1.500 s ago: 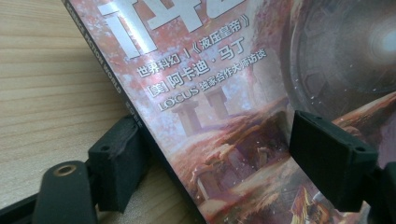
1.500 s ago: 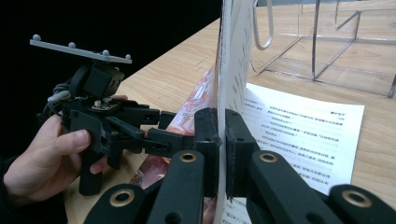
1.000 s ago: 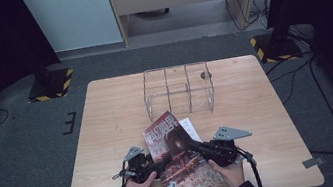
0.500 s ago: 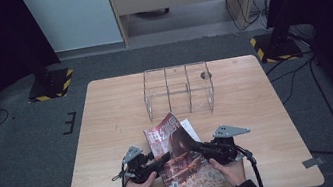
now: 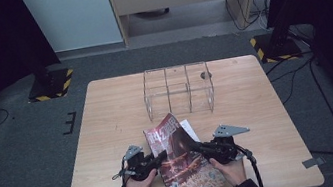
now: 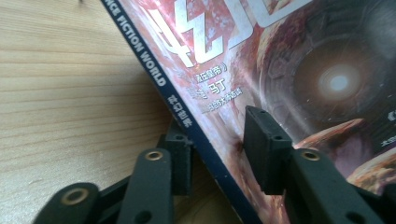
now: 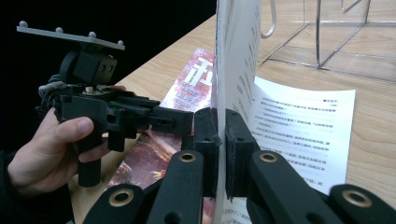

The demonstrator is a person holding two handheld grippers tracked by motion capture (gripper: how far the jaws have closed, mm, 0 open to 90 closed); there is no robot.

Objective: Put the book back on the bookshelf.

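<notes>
Red-covered magazine (image 5: 186,164) lower centre: right gripper (image 7: 222,135) pinches its cover, left gripper (image 6: 217,149) has been closing over its spine, not gripping.

Glossy paper magazine (image 5: 186,166) on matt wooden table (image 5: 109,128).

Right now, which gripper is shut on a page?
The right gripper: its jaws pinch one upright page with no gap. The left gripper has just been closing around the magazine spine, but a gap is visible there.
</notes>
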